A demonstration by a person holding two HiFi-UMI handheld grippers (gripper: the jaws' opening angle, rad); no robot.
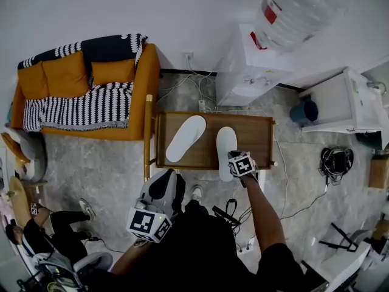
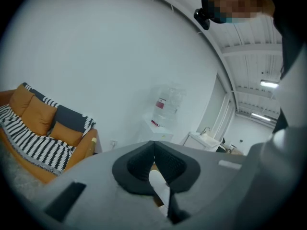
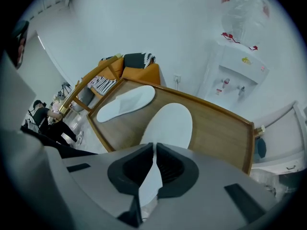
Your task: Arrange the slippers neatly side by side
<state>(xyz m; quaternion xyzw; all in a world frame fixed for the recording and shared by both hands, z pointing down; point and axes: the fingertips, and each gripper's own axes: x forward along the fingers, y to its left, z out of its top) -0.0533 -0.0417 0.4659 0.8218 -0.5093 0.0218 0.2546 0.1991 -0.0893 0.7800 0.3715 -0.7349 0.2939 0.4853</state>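
The right gripper (image 3: 154, 163) is nearly closed, its pads pinching the thin near end of a white slipper (image 3: 168, 123). It points steeply down at the wooden surface (image 1: 258, 140). The rest of this slipper lies flat on the wood and runs straight away from the person, while its gripped end juts past the surface's near edge.

The second slipper (image 1: 186, 137) lies to the left on the same surface, apart from the first and at a slant. Their far ends are closer together than their near ends.

The left gripper (image 2: 153, 158) is held back by the person's body, short of the surface's near edge. Its jaws are closed together with nothing between them, and it points roughly level toward the white wall.

Left of the surface and right against it is an orange sofa (image 1: 91, 96) with a black-and-white striped throw. A water dispenser (image 1: 246, 66) with a large bottle (image 1: 298, 8) on top stands behind the far right corner. A white cabinet (image 1: 337, 105) stands further right, with coiled cables (image 1: 334, 160) on the floor near it. A person (image 1: 36, 233) sits at the lower left, well away from the surface.
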